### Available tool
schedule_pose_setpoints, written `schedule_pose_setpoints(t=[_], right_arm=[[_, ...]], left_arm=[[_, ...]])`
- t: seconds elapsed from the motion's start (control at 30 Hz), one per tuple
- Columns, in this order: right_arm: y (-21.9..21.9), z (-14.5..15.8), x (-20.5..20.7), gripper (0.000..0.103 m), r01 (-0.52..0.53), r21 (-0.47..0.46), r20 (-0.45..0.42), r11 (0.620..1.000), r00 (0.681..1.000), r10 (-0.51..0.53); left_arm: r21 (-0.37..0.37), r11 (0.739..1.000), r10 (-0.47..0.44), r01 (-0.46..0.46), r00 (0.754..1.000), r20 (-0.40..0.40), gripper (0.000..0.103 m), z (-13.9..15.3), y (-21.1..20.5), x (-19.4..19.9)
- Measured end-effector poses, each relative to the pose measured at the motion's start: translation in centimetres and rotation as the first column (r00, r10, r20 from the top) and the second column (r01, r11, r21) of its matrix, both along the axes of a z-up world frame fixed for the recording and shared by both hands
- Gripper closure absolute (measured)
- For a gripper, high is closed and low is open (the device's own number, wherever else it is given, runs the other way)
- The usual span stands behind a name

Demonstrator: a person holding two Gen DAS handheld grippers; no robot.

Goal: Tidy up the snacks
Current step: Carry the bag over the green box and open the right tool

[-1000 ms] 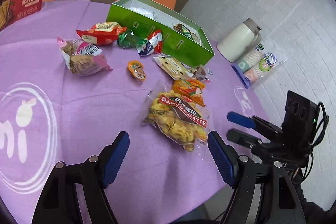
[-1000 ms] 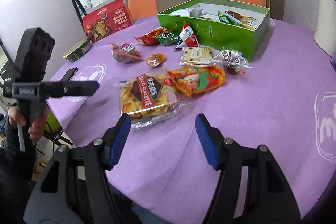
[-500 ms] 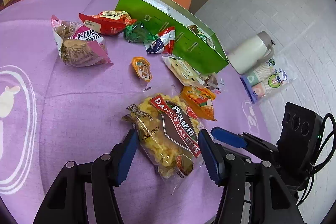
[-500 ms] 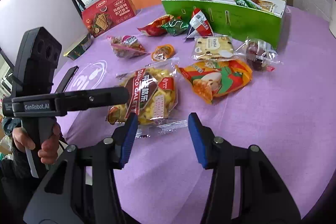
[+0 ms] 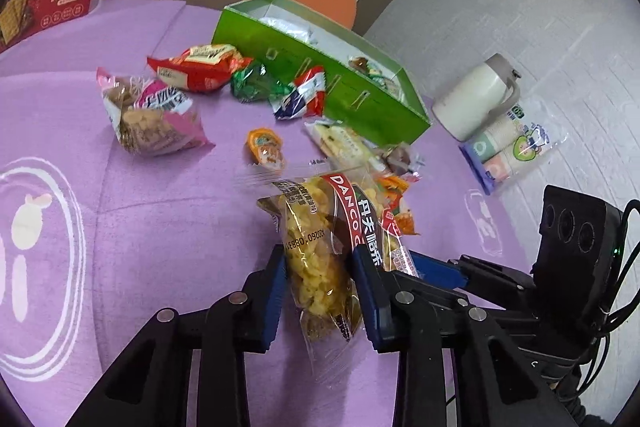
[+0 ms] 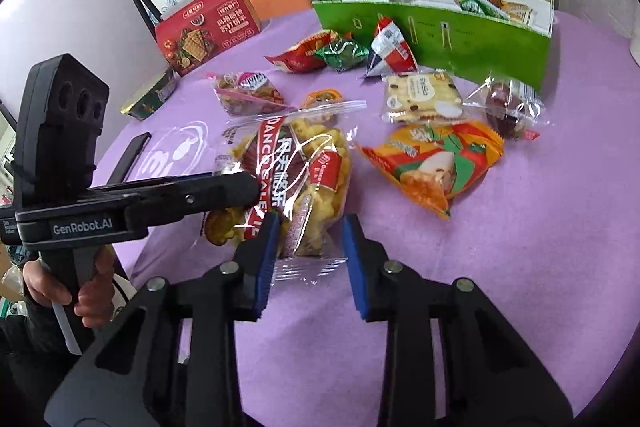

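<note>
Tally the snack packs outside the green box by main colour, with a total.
Yellow: 1, Danco bag
Orange: 2, orange packet, jelly cup
Red: 2, red packet, triangular packet
Green: 1, green packet
Pink: 1, pink bag
Clear: 2, crackers, date
Total: 9

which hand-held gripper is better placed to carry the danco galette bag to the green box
Left. The left hand-held gripper is clamped on the Danco Galette bag. The right hand-held gripper only straddles the bag's corner, jaws apart. The green box lies ahead.
</note>
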State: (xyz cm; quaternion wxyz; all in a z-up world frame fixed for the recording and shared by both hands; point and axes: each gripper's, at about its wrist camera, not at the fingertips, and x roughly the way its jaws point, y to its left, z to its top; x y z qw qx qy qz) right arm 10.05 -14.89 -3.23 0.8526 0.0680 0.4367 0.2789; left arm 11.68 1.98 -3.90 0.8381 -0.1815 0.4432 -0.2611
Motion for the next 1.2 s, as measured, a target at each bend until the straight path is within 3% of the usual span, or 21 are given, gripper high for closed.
schedule_pose_setpoints(t=[0.2,0.4,0.63,0.93,0.97,1.03,1.07,1.17,1.2], right_arm=[[-1.0,4.8,0.4,0.07,0.037,0.013,0.124,0.999,0.992,-0.038],[-2.2,7.8,4.6,0.07,0.117,0.043,0.197,0.992,0.973,-0.124],[-3.9,7.3,10.4,0.07,0.189,0.077,0.187,0.979,0.962,-0.2],[-5.4,5.7,16.1,0.07,0.241,0.097,0.176,0.966,0.951,-0.255],[-5.5,5.4,16.5,0.069,0.244,0.09,0.184,0.966,0.949,-0.256],[-5.1,4.8,17.0,0.067,0.249,0.029,0.207,0.968,0.946,-0.249],[-4.9,4.5,17.1,0.052,0.25,-0.009,0.219,0.968,0.945,-0.242],[-4.8,3.6,16.3,0.014,0.273,-0.076,0.281,0.959,0.929,-0.242],[-4.8,3.5,16.0,0.013,0.275,-0.08,0.289,0.958,0.926,-0.242]], left_arm=[[-0.012,1.0,-0.015,0.016,0.993,0.12,0.07,5.3,-0.8,1.9],[-0.015,1.0,-0.014,0.017,0.983,0.184,0.07,8.7,-2.4,7.7],[-0.024,1.0,-0.017,0.021,0.987,0.158,0.07,8.4,-4.0,15.1],[0.007,1.0,-0.025,0.025,0.984,0.175,0.07,7.6,-6.2,21.1],[0.019,1.0,-0.024,0.021,0.984,0.174,0.068,7.3,-6.4,21.6],[0.045,0.999,-0.026,0.019,0.987,0.159,0.033,6.6,-6.6,22.2],[0.06,0.998,-0.01,0.001,0.987,0.16,0.015,6.3,-6.5,22.0],[0.101,0.994,0.015,-0.037,0.977,0.212,0.008,6.0,-6.4,21.0],[0.122,0.992,0.013,-0.041,0.976,0.216,0.007,5.9,-6.5,20.9]])
